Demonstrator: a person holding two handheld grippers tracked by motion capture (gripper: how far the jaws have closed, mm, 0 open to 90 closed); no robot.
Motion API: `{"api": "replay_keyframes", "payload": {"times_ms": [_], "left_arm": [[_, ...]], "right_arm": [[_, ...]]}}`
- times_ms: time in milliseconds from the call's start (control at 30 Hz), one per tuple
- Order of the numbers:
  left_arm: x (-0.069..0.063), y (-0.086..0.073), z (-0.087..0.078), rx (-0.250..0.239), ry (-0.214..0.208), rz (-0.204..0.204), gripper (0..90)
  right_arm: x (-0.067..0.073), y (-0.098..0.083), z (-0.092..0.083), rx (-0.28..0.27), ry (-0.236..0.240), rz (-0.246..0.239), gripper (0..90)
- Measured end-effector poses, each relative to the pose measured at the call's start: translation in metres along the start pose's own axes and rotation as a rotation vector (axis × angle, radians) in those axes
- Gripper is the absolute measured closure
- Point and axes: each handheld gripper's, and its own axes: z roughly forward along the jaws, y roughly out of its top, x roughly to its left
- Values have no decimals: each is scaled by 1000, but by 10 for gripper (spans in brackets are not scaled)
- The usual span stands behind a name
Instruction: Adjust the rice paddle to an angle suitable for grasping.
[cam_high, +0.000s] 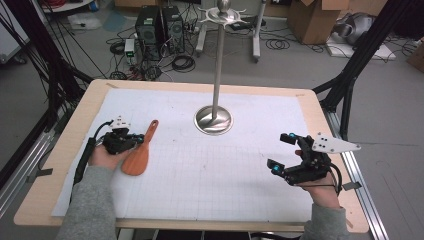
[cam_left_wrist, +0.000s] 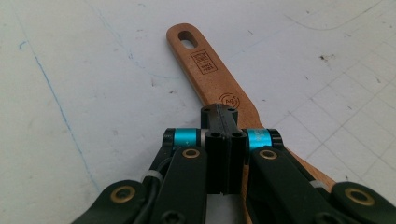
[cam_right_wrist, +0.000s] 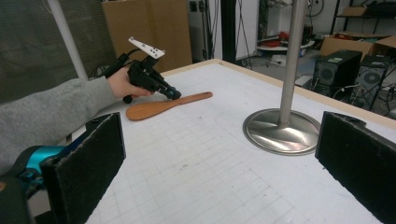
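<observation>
- Left tongs (cam_high: 134, 141) clenched tight, tips pressed down on the neck of the wooden rice paddle (cam_high: 140, 152), nothing between the jaws.
- Paddle lay flat at the counter's (cam_high: 75, 125) left side, handle pointing far.
- Right tongs (cam_high: 281, 151) spread wide, empty, near right, well apart from the steel stand (cam_high: 214, 120).

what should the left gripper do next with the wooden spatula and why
Probably lift it gently. The left gripper looks shut on the wooden spatula, which still lies flat on the table; the hanging stand is upright nearby, and the right gripper is open and apart.
</observation>
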Motion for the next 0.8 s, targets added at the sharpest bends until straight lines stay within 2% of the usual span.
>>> {"api": "replay_keyframes", "payload": {"times_ms": [133, 233, 400, 533, 700, 800], "left_arm": [[-3, 2, 1, 14, -10, 6, 896], [-5, 5, 2, 31, -4, -21, 896], [-8, 6, 2, 36, -19, 4, 896], [-10, 6, 3, 38, -17, 4, 896], [-13, 8, 3, 52, -23, 23, 896], [-19, 10, 6, 59, -35, 49, 896]], "right_arm": [[0, 0, 0, -2, 2, -5, 2], [0, 1, 0, -4, -1, -2, 2], [0, 1, 1, 1, -6, -1, 2], [1, 1, 3, 3, -2, -4, 2], [1, 1, 3, 7, -2, -5, 2], [1, 1, 3, 10, 1, -4, 2]]}}
